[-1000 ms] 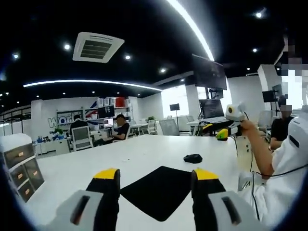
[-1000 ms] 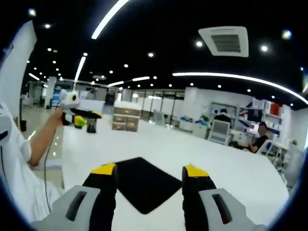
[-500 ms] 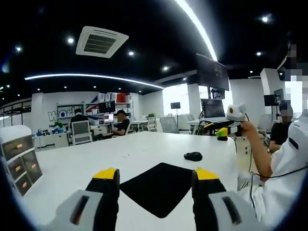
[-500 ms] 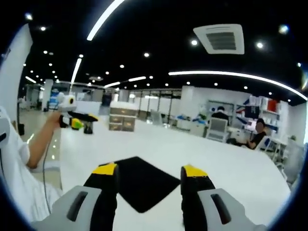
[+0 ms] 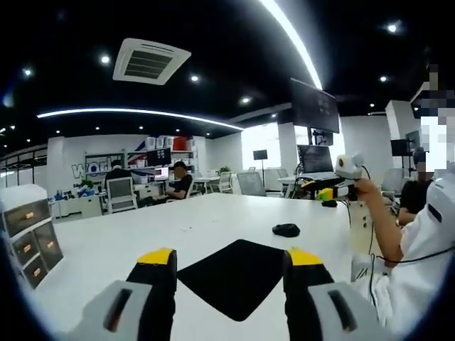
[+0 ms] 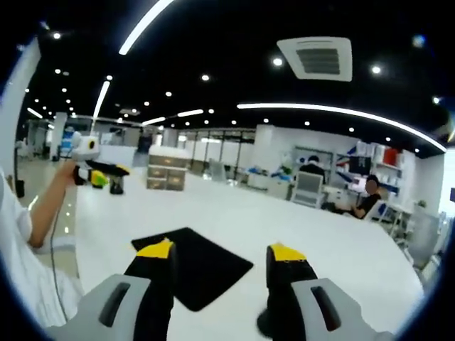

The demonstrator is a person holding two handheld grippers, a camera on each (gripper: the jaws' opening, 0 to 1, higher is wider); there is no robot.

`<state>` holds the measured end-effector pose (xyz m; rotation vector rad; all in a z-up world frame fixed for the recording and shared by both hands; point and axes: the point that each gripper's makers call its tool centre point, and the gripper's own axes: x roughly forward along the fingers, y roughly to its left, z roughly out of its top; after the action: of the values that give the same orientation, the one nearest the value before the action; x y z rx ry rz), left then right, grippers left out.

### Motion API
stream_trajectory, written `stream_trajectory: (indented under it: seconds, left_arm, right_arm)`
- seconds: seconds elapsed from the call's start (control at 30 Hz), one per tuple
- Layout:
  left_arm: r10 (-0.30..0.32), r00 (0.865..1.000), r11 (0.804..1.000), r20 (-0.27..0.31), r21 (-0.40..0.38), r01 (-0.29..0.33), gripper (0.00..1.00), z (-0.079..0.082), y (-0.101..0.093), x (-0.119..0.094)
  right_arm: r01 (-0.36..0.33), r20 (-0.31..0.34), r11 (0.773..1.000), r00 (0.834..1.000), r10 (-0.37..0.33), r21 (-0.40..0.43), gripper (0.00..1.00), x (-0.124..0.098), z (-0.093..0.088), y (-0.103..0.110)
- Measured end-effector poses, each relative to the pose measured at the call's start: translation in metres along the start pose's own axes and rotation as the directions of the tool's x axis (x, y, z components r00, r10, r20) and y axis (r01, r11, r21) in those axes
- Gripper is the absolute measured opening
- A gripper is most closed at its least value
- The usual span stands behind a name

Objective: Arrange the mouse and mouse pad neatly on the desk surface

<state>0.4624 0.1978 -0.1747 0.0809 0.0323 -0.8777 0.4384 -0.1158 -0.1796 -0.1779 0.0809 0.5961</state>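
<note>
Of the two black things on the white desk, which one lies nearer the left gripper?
The flat black square mouse pad, lying just beyond the left gripper. The small rounded black mouse sits farther off, apart from the pad.

Your mouse pad (image 5: 238,277) is plain black, same as the mouse (image 5: 286,230). Desk (image 5: 142,238) is white. Your jaws are black, yellow-tipped.

Black mouse pad (image 5: 238,278) flat, skewed on white desk (image 5: 142,241); small black mouse (image 5: 286,230) well apart beyond it.

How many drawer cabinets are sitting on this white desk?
1: a small drawer cabinet at the desk's far edge, also seen in the right gripper view. Others may be hidden.
</note>
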Motion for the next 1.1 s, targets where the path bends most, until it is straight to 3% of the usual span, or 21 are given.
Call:
stream_trajectory:
  seconds: [0.27,0.57,0.97,1.1]
  left_arm:
    - [0.002,1.000,1.000,0.002,-0.001,-0.002,0.60,0.001,0.001,0.000]
    - [0.008,1.000,1.000,-0.001,0.009,-0.008,0.60,0.001,0.001,-0.001]
    - [0.014,1.000,1.000,-0.001,0.009,-0.014,0.60,-0.001,0.000,-0.001]
    - [0.015,1.000,1.000,0.006,0.008,-0.015,0.60,0.001,0.000,-0.002]
  right_arm:
    - [0.028,-0.002,1.000,1.000,-0.028,-0.010,0.49,0.002,-0.001,-0.005]
    - [0.139,-0.064,0.989,0.988,-0.142,-0.057,0.50,0.009,-0.019,-0.029]
    - [0.174,-0.085,0.984,0.981,-0.176,-0.026,0.51,0.017,-0.035,-0.046]
    - [0.202,-0.125,0.978,0.970,-0.207,-0.049,0.51,0.018,-0.045,-0.052]
